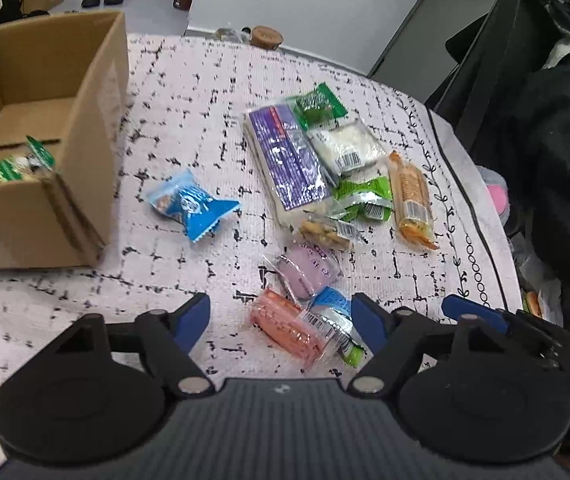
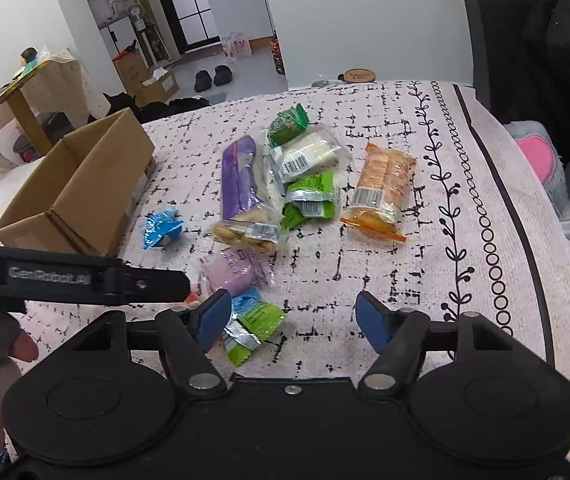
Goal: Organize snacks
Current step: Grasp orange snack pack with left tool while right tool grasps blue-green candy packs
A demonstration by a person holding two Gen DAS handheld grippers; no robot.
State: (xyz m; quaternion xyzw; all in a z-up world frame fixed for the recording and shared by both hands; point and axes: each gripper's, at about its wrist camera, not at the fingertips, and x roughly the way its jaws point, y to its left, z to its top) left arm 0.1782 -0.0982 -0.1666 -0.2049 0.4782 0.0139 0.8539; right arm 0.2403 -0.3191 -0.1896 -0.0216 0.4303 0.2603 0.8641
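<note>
Reaching down over the near edge of the tabletop (image 1: 85, 300), the left gripper (image 1: 281, 316) has its jaws apart around a pink packet (image 1: 285, 330), not yet pressing it. The right gripper (image 2: 291, 316) is also apart, its left pad beside a green packet (image 2: 255, 328). Both seem to be at the picking step; next each must close, lift, and carry to the cardboard box (image 1: 41, 216) at the left edge. Between pile and box only a blue packet (image 1: 193, 204) lies, so room is free.

Matt cardboard box (image 1: 45, 92), glossy plastic snack pkts (image 1: 285, 160), woven cloth tablecloth (image 1: 189, 92)
</note>
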